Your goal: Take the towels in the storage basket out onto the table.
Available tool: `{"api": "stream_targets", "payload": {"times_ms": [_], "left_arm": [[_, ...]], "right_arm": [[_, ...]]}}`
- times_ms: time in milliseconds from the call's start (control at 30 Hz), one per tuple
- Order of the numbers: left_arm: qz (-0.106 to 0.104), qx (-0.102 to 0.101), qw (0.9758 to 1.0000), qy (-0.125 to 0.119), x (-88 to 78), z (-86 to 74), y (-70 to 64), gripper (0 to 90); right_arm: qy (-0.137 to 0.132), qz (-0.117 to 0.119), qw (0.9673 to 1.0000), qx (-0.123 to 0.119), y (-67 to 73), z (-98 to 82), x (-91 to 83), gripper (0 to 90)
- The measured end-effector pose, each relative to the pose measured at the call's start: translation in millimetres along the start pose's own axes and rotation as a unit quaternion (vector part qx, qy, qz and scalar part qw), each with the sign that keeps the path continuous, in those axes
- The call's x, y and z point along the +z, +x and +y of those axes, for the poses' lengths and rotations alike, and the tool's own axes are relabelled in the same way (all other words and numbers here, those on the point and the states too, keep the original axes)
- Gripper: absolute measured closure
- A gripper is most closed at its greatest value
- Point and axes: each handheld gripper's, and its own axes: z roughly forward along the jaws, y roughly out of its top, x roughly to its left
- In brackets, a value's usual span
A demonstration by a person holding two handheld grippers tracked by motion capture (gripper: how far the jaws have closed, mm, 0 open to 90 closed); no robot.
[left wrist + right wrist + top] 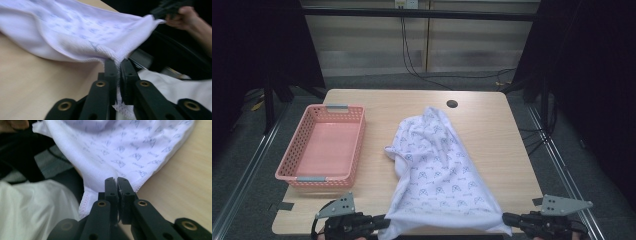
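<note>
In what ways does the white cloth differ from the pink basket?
The white cloth is soft, printed and crumpled, while the pink basket is rigid, plain and perforated. The cloth is pinched at its near corners by the left gripper and right gripper; the basket stands untouched. Both rest on the table.

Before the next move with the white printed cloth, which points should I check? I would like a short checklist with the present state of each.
1. Left gripper pinches one near corner of the cloth: ok.
2. Right gripper pinches the other near corner: ok.
3. Near edge stretched between both grippers: ok.
4. Cloth lies flat: not ok, the far end is bunched and folded.
5. Cloth apart from the pink basket: ok.
6. Grip firm enough for pulling: cannot tell.
</note>
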Motion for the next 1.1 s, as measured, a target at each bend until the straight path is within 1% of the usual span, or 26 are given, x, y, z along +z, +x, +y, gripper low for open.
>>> {"api": "stream_targets", "payload": {"times_ms": [33, 67, 100, 200, 233, 300, 333, 367, 400, 467, 500, 533, 600, 633, 700, 767, 800, 833, 867, 900, 933, 967, 1000, 1033, 1067, 1100], "left_arm": [[-0.009, -0.014, 0.9999, 0.001, 0.4, -2.4, 1.8, 69.7], [-0.020, -0.026, 0.9995, -0.003, -1.1, -5.0, 5.6, 63.4], [-0.011, -0.028, 0.9995, -0.007, -3.2, -6.5, 9.4, 63.1], [0.000, -0.034, 0.9993, -0.012, 1.1, -0.4, 23.2, 61.7], [0.007, -0.030, 0.9995, -0.003, 6.4, 3.8, 29.0, 61.6], [0.033, -0.024, 0.9990, 0.017, 20.8, 13.1, 41.4, 59.9], [0.035, -0.025, 0.9988, 0.021, 27.2, 16.7, 46.5, 57.5], [0.044, -0.019, 0.9985, 0.028, 37.5, 22.9, 54.6, 56.8], [0.057, -0.013, 0.9980, 0.024, 44.9, 27.5, 62.0, 56.7], [0.059, -0.027, 0.9974, 0.032, 59.1, 36.1, 78.4, 56.0], [0.069, -0.027, 0.9967, 0.034, 65.2, 39.6, 84.6, 55.8], [0.068, -0.025, 0.9965, 0.041, 72.3, 43.9, 91.3, 55.1], [0.078, -0.025, 0.9956, 0.046, 80.4, 48.4, 97.8, 53.8], [0.069, -0.024, 0.9962, 0.049, 85.0, 49.9, 101.2, 53.1], [0.072, -0.015, 0.9949, 0.068, 94.7, 50.5, 104.4, 53.2], [0.060, -0.009, 0.9950, 0.079, 101.8, 48.2, 106.4, 56.5], [0.061, -0.008, 0.9948, 0.081, 103.3, 47.4, 105.5, 56.5], [0.072, -0.005, 0.9934, 0.089, 105.7, 46.5, 103.6, 56.6], [0.090, -0.001, 0.9902, 0.107, 109.2, 43.5, 102.8, 63.6], [0.090, -0.001, 0.9902, 0.107, 109.2, 43.5, 102.8, 71.3], [0.093, 0.000, 0.9889, 0.116, 110.1, 39.5, 104.8, 71.3], [0.090, -0.006, 0.9893, 0.115, 109.1, 38.6, 105.8, 81.2], [0.088, -0.010, 0.9901, 0.109, 106.8, 38.7, 106.0, 87.9], [0.085, -0.010, 0.9911, 0.101, 101.9, 40.2, 105.0, 88.5], [0.087, -0.012, 0.9918, 0.093, 96.7, 40.8, 103.9, 88.7], [0.085, -0.019, 0.9926, 0.084, 92.0, 40.6, 103.5, 88.7]], "right_arm": [[-0.008, -0.001, 1.0000, 0.002, 0.7, -1.5, 1.7, 77.0], [-0.016, 0.004, 0.9998, 0.009, -0.8, -2.4, 2.3, 73.6], [-0.021, 0.007, 0.9997, 0.012, -2.7, -3.1, 3.2, 73.5], [-0.025, -0.008, 0.9995, 0.019, -15.5, 0.2, 11.7, 67.0], [-0.024, -0.009, 0.9995, 0.018, -21.0, 2.5, 16.5, 66.0], [-0.018, -0.029, 0.9993, 0.014, -33.6, 10.3, 29.8, 60.5], [-0.015, -0.030, 0.9994, 0.012, -40.6, 15.2, 37.3, 60.4], [-0.014, -0.032, 0.9993, 0.010, -45.4, 19.5, 43.1, 59.7], [-0.009, -0.040, 0.9992, 0.005, -53.4, 27.5, 53.3, 58.1], [0.000, -0.048, 0.9988, -0.006, -67.8, 42.1, 72.2, 57.2], [0.004, -0.050, 0.9987, -0.005, -72.8, 46.9, 78.5, 56.1], [0.011, -0.056, 0.9984, -0.005, -79.5, 52.8, 87.1, 55.9], [0.018, -0.064, 0.9977, -0.011, -93.0, 62.0, 102.3, 55.5], [0.020, -0.060, 0.9980, 0.004, -107.4, 67.4, 115.7, 54.9], [0.019, -0.062, 0.9979, 0.005, -111.6, 68.6, 120.3, 54.8], [0.032, -0.064, 0.9973, 0.014, -122.4, 70.1, 137.7, 54.0], [0.032, -0.064, 0.9973, 0.014, -122.4, 70.1, 137.7, 54.0], [0.038, -0.069, 0.9968, 0.013, -123.0, 69.4, 141.2, 53.9], [0.062, -0.083, 0.9946, 0.013, -123.9, 65.1, 151.3, 55.4], [0.062, -0.083, 0.9946, 0.013, -123.9, 65.1, 151.3, 55.4], [0.070, -0.090, 0.9935, 0.009, -124.2, 63.4, 153.7, 59.3], [0.088, -0.100, 0.9911, 0.010, -124.6, 60.4, 156.3, 76.7], [0.090, -0.094, 0.9914, 0.007, -125.0, 59.4, 155.1, 84.5], [0.089, -0.091, 0.9919, 0.010, -125.2, 58.9, 152.6, 88.1], [0.085, -0.098, 0.9914, 0.014, -125.3, 58.9, 146.8, 89.0], [0.077, -0.100, 0.9916, 0.026, -125.0, 57.4, 134.7, 89.3]]}}
